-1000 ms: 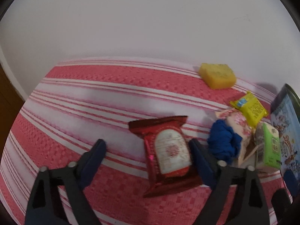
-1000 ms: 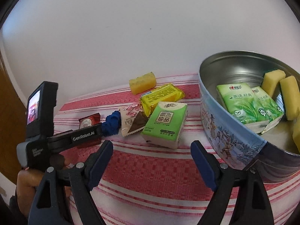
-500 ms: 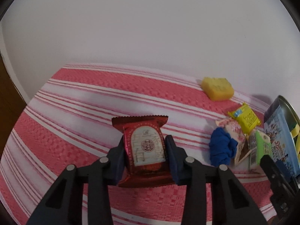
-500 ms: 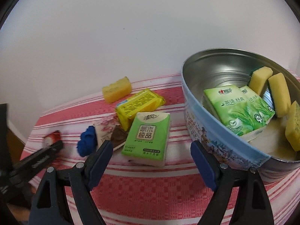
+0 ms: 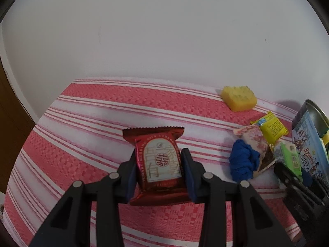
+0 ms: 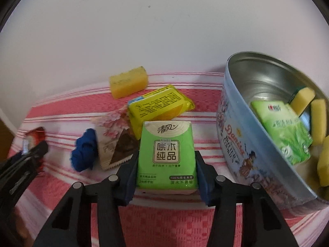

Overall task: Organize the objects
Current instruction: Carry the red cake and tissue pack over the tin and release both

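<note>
- Gripping the red snack packet (image 5: 160,163) from both sides, the left gripper (image 5: 160,164) has its jaws closed narrowly on the wrapper, above the red-and-white striped cloth (image 5: 102,111).
- The right gripper (image 6: 166,164) has its blue pads pressed against both sides of the green tissue pack (image 6: 166,156), jaws closed on it; the pack sits on the cloth just left of the round tin (image 6: 236,144).
- Inside the tin lie a green tissue pack of another brand (image 6: 285,129) and several yellow sponge pieces (image 6: 316,121).
- Behind the held tissue pack, a yellow packet (image 6: 158,103) touches its far edge, and a pink floral packet (image 6: 113,138) lies beside it to the left.
- A crumpled blue cloth (image 6: 84,150) rests against the floral packet.
- A yellow sponge (image 6: 128,81) sits alone near the wall (image 6: 144,20), apart from the cluster.
- From the right wrist view, the left gripper and its red packet appear at the far left edge.
</note>
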